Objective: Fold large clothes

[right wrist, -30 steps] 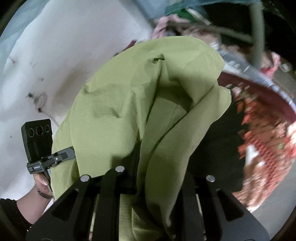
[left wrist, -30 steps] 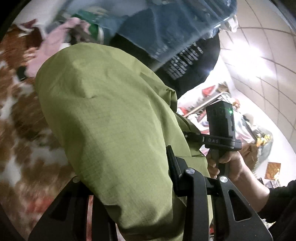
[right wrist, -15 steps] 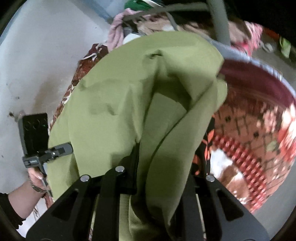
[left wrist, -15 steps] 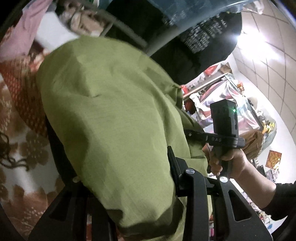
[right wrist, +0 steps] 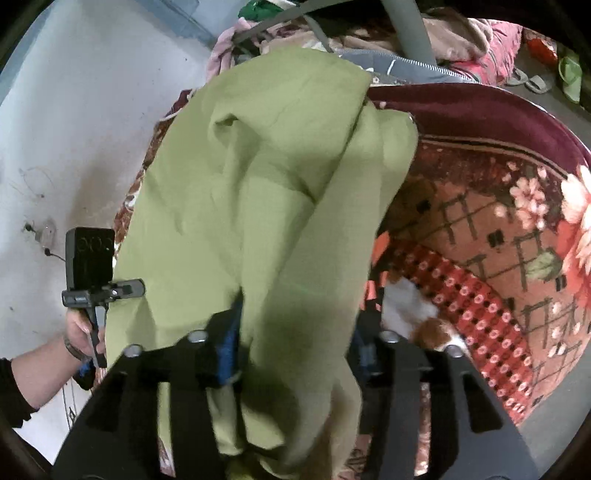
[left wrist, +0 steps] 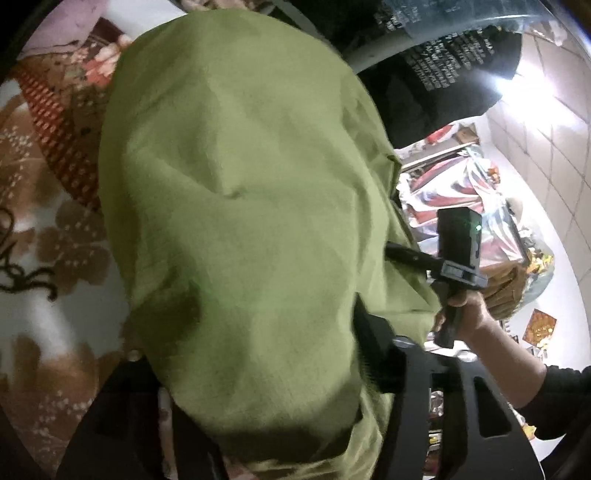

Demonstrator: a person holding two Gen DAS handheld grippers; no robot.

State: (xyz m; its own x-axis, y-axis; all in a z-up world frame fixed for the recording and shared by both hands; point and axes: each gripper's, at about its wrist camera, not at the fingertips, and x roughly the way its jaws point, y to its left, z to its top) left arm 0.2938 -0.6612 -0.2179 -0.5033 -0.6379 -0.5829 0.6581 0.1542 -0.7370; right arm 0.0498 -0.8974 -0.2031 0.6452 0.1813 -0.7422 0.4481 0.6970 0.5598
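A patterned blanket (right wrist: 517, 229) in red, maroon and pink flowers covers the surface ahead and to the right of the right tongs. Ahead and left of the left tongs lies a white blanket with brown flowers (left wrist: 48, 240). A plain whitish wall (right wrist: 85, 122), scuffed and marked, stands to the left of the right tongs. Far ahead of them a heap of mixed laundry (right wrist: 369, 29) lies beneath a grey bar (right wrist: 406, 26). To the right of the left tongs a tiled wall (left wrist: 546, 122) catches a bright light (left wrist: 517, 81), with cluttered shelves (left wrist: 461, 184) below it.
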